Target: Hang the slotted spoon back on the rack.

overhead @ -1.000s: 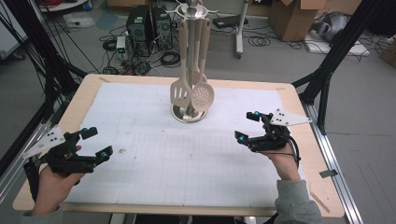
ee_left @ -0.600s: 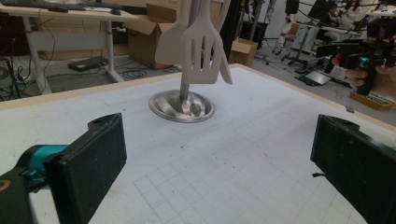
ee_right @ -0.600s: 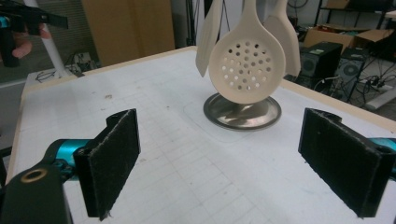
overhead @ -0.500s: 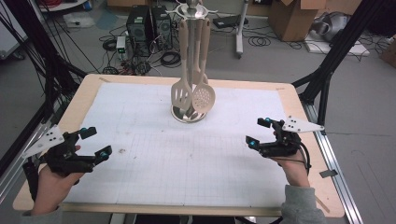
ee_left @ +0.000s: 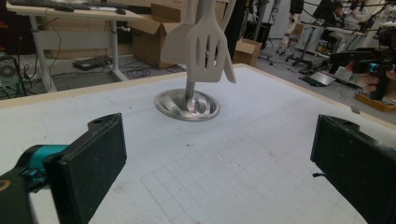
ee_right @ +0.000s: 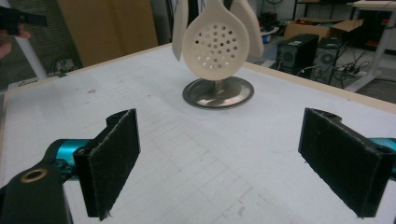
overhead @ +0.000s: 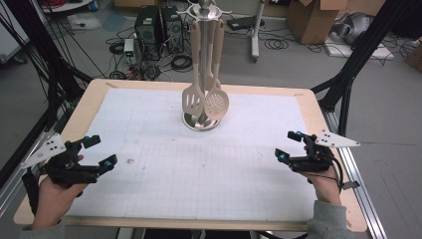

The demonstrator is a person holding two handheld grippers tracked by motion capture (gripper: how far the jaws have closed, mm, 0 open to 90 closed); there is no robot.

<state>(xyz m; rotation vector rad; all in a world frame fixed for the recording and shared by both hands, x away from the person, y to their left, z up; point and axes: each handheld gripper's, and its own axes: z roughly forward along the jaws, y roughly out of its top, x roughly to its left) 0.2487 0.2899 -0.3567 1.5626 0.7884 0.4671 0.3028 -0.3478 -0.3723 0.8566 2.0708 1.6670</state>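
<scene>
Utensil stand (overhead: 201, 121) with hanging slotted spatula (overhead: 192, 102) and perforated skimmer (overhead: 217, 104): stood mid-tabletop toward the far edge, well apart from both grippers. Left gripper (overhead: 97, 152) and right gripper (overhead: 288, 145): near the left and right edges, jaws wide open, empty. Risk, as judged: a hasty reach could have knocked the loosely hung utensils swinging or tipped the stand, spoiling a clean grip.
</scene>
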